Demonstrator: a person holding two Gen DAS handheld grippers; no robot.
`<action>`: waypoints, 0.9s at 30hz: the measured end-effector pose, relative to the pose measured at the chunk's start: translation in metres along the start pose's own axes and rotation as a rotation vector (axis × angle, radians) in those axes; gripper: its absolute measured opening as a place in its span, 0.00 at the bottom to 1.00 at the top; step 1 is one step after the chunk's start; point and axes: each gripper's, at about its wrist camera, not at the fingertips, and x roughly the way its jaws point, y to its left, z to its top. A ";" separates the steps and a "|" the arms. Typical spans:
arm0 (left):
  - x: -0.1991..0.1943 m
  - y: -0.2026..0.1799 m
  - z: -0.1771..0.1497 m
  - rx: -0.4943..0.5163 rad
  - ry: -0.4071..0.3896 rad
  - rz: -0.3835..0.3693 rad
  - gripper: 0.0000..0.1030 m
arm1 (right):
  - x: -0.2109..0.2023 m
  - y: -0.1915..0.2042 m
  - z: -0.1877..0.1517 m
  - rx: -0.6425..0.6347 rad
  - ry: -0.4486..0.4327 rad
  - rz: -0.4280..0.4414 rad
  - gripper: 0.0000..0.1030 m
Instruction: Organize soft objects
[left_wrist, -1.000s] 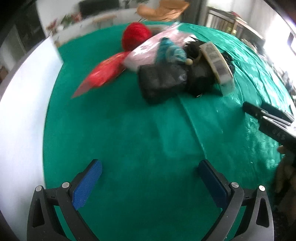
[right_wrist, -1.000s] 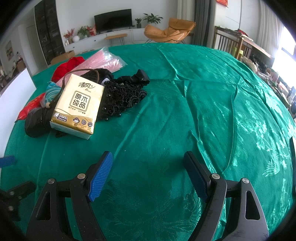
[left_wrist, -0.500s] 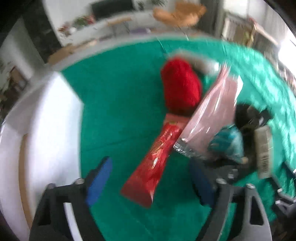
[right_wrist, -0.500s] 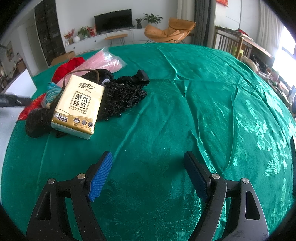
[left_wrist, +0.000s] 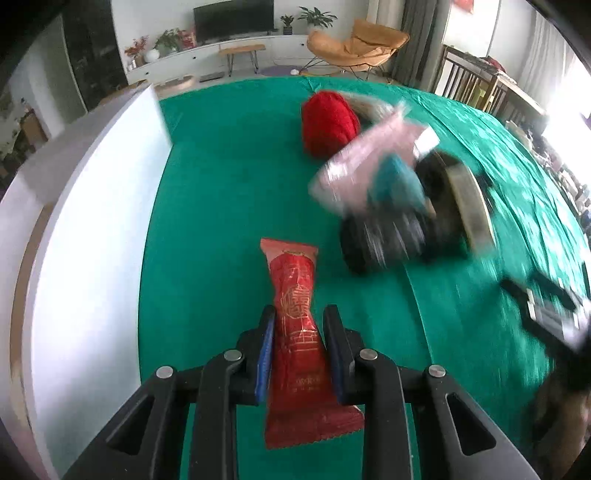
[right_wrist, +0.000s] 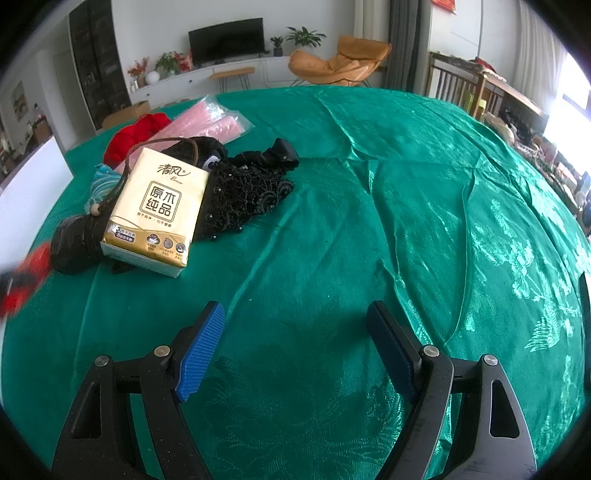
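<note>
A long red foil packet (left_wrist: 291, 280) hangs lifted off the green tablecloth (left_wrist: 229, 206). My left gripper (left_wrist: 299, 312) is closing on it, both pads pressing its middle. It shows as a red blur (right_wrist: 22, 280) at the left edge of the right wrist view. The pile beyond holds a red knitted ball (left_wrist: 328, 123), a pink plastic bag (left_wrist: 365, 166), a teal bundle (left_wrist: 397, 182), a black roll (left_wrist: 384, 243), a beige tissue pack (right_wrist: 159, 210) and a black lace piece (right_wrist: 243, 192). My right gripper (right_wrist: 295, 321) is open over bare cloth, holding nothing.
A white box wall (left_wrist: 92, 221) runs along the table's left side, also in the right wrist view (right_wrist: 29, 192). The wrinkled green cloth (right_wrist: 406, 221) stretches right of the pile. A TV unit and an orange chair stand beyond the table.
My left gripper swung over to the red packet, shut on it and lifted it away from the pile. The right gripper stayed where it was, open.
</note>
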 end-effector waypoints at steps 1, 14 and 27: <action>-0.002 0.000 -0.014 -0.007 0.006 -0.010 0.26 | 0.000 0.000 0.000 0.000 0.000 0.000 0.80; 0.030 -0.010 -0.009 0.048 -0.047 0.033 0.89 | 0.000 0.000 0.000 0.001 0.000 0.003 0.80; 0.035 -0.007 -0.019 0.022 -0.111 0.033 1.00 | -0.002 -0.005 0.000 0.022 -0.009 0.050 0.83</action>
